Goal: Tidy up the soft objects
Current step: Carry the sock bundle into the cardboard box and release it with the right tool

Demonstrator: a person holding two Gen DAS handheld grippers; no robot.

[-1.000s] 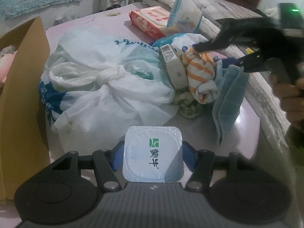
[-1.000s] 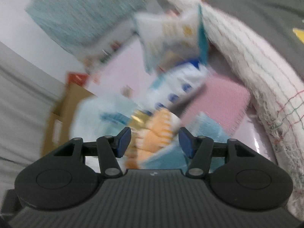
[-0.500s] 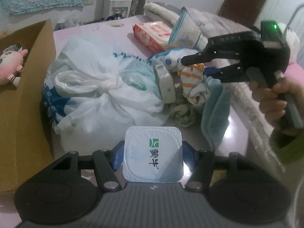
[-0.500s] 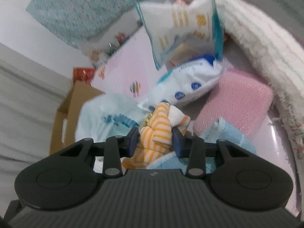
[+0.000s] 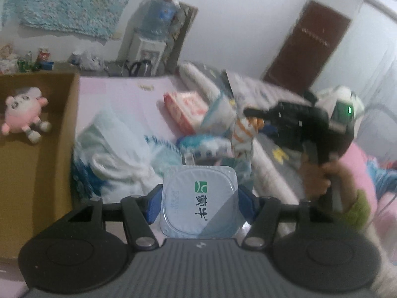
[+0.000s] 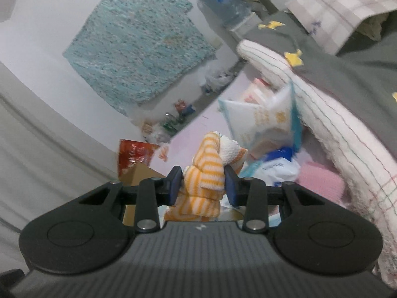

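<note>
My left gripper [image 5: 197,200] is shut on a square white yogurt cup [image 5: 198,198] with a green logo on its foil lid, held above the pile. My right gripper [image 6: 202,185] is shut on an orange-and-white striped sock bundle [image 6: 207,173], lifted clear of the table. In the left wrist view that same striped sock bundle [image 5: 244,134] hangs from the right gripper [image 5: 253,116], which a hand [image 5: 315,176] holds at the right. A brown cardboard box [image 5: 49,149] at the left holds a pink plush toy [image 5: 23,114].
On the pink table [image 5: 119,96] lie a knotted white plastic bag [image 5: 116,154], a red-and-white wipes pack [image 5: 188,109], a white snack pouch [image 6: 263,119] and a blue-and-white pack [image 6: 278,164]. A rolled white blanket [image 6: 335,129] borders the right side.
The right gripper closed on the striped sock bundle and lifted it off the pile. The left gripper rose and tilted up with the yogurt cup, bringing the box's inside and the plush toy into view.
</note>
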